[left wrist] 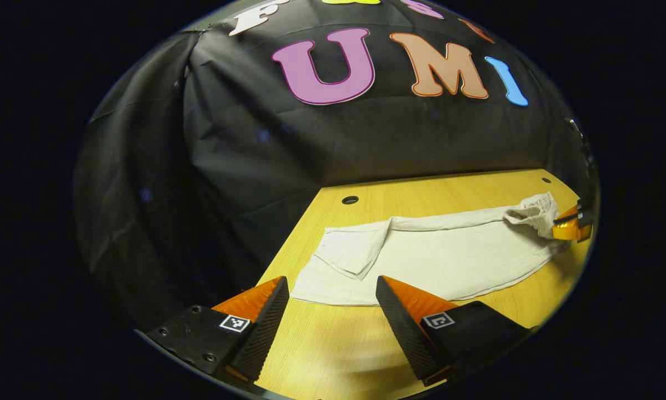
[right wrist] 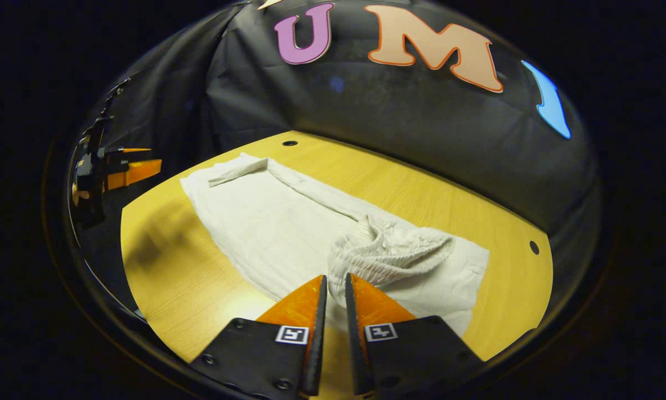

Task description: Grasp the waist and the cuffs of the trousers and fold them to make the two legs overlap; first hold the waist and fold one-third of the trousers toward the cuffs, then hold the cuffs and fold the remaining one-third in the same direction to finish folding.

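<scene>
Trousers lay flat on bench | R gripper fingers pinched waist, L gripper fingers apart by cuffs | step: waist-third fold; next: carry waist toward cuffs.

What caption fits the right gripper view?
Right gripper pinching the bunched waistband of white trousers on the wooden table.

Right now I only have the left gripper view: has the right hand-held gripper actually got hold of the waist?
Observer: It looks so. In the right gripper view the right hand-held gripper is nearly closed on a fold of the waistband.
Operator: Is the waist lying flat?
Observer: No, it is bunched into a raised heap just past the fingertips.
Operator: And my left one, seen from there?
Observer: The left hand-held gripper is apart from the trousers, out beyond the cuff end.
</scene>
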The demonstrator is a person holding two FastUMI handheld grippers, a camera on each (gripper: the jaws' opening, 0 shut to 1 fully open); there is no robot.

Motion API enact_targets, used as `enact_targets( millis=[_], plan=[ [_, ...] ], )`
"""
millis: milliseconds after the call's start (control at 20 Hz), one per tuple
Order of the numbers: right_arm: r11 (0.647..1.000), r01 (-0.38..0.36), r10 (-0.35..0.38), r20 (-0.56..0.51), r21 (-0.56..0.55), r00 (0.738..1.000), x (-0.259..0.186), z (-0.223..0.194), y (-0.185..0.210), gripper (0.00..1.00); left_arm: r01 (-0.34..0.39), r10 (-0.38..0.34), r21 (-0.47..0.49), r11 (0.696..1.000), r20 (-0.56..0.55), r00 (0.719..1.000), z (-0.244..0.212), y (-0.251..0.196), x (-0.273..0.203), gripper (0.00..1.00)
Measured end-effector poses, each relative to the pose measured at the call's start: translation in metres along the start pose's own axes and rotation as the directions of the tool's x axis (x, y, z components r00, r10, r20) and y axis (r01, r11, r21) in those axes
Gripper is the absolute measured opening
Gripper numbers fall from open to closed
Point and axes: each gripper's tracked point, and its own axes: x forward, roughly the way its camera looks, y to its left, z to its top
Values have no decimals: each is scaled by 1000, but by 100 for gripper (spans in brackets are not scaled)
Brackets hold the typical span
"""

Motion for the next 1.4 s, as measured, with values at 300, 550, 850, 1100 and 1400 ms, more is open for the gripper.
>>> enact_targets(
  millis=[300,550,850,1100,1400],
  plan=[
    [999,-31,29,62,20,998,-23,24,6,98,21,-21,-26,999,-34,999,-15,13,23,96],
    [998,19,-21,20,67,1000,-26,7,8,98,60,-64,-64,996,-67,996,-27,27,58,96],
    [984,104,-102,-17,143,995,-29,1,9,99,117,-139,-153,981,-139,981,-56,37,103,96],
    [976,147,-143,-37,160,989,-27,0,14,98,143,-171,-165,976,-175,970,-72,41,131,97],
    [972,167,-162,-44,166,986,-29,2,17,98,171,-199,-155,973,-189,962,-77,33,138,95]
  ],
)
